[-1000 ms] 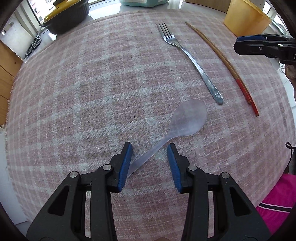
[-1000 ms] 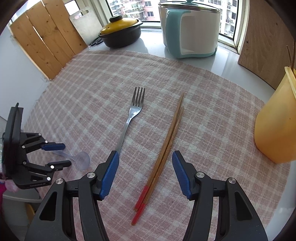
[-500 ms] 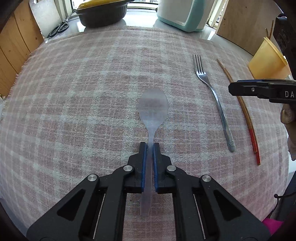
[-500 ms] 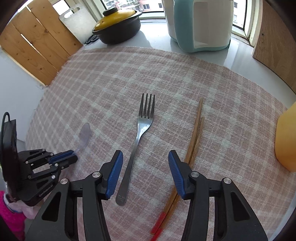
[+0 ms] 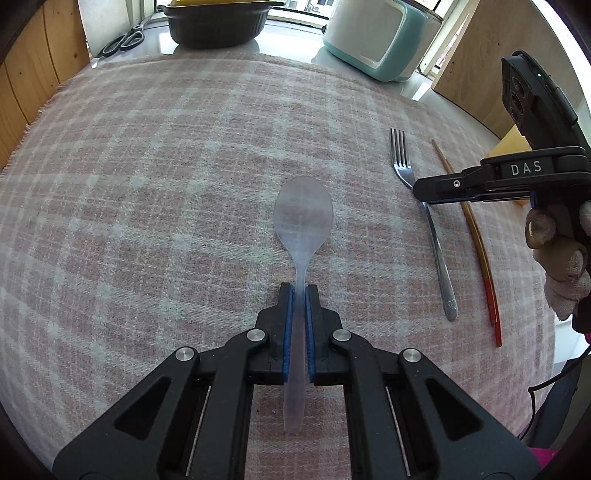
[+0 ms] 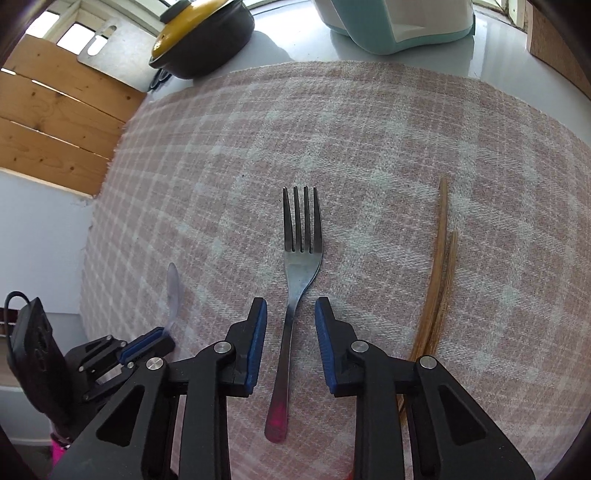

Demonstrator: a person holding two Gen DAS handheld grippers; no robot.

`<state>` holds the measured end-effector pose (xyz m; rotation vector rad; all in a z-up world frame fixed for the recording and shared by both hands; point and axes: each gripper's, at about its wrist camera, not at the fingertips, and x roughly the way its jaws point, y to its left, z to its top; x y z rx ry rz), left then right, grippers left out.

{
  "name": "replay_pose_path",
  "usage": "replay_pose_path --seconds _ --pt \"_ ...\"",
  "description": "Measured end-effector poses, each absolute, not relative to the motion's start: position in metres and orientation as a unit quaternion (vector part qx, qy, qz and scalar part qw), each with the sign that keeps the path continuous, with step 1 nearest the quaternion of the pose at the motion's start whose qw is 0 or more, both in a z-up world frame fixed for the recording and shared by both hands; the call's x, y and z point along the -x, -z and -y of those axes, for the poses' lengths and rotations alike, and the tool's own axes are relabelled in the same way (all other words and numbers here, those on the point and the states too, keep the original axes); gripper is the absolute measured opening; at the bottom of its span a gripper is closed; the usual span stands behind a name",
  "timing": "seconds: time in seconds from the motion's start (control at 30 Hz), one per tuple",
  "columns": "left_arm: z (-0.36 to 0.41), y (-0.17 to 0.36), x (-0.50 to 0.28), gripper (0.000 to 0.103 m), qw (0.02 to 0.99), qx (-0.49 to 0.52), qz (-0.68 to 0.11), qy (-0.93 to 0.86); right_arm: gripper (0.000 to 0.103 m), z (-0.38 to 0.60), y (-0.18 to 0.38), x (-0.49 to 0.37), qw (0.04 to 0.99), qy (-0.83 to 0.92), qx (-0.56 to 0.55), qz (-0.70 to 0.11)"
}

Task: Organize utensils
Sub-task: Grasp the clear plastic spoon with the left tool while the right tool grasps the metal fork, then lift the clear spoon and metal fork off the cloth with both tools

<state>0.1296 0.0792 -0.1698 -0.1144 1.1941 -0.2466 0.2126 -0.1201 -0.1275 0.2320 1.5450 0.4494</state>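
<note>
My left gripper (image 5: 299,290) is shut on the handle of a clear plastic spoon (image 5: 303,210), whose bowl points away over the pink checked cloth (image 5: 147,203). The spoon also shows edge-on in the right wrist view (image 6: 173,291). My right gripper (image 6: 290,308) is open, its fingers on either side of the handle of a metal fork (image 6: 301,254), apart from it. The fork (image 5: 424,221) lies right of the spoon in the left wrist view. A pair of wooden chopsticks with red ends (image 6: 437,273) lies right of the fork.
A black pot with a yellow lid (image 6: 203,37) and a teal-and-white appliance (image 6: 395,22) stand at the back beyond the cloth. Scissors (image 5: 123,38) lie at the back left. A yellow container (image 5: 511,142) shows at the right behind my right gripper.
My left gripper closed on the spoon handle and turned the spoon straight. My right gripper moved left from over the chopsticks to straddle the fork handle and narrowed.
</note>
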Motion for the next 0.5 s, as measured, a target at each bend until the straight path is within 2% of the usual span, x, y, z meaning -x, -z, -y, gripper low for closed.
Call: replay_pose_path --seconds 0.1,0.13,0.17,0.5 --pt "-0.079 0.171 -0.131 0.005 0.819 0.053 -0.560 0.118 0.022 0.123 0.130 -0.214 0.681 -0.202 -0.121 -0.694" --pt "-0.079 0.171 -0.132 0.005 0.819 0.052 -0.559 0.118 0.015 0.122 0.130 -0.214 0.682 -0.200 -0.118 -0.693" --pt "-0.078 0.171 -0.132 0.005 0.820 0.051 -0.559 0.118 0.012 0.122 0.130 -0.213 0.686 -0.196 -0.105 -0.693" --pt "-0.079 0.173 -0.138 0.004 0.821 0.073 -0.555 0.115 0.005 0.089 0.122 -0.208 0.709 -0.187 0.007 -0.680"
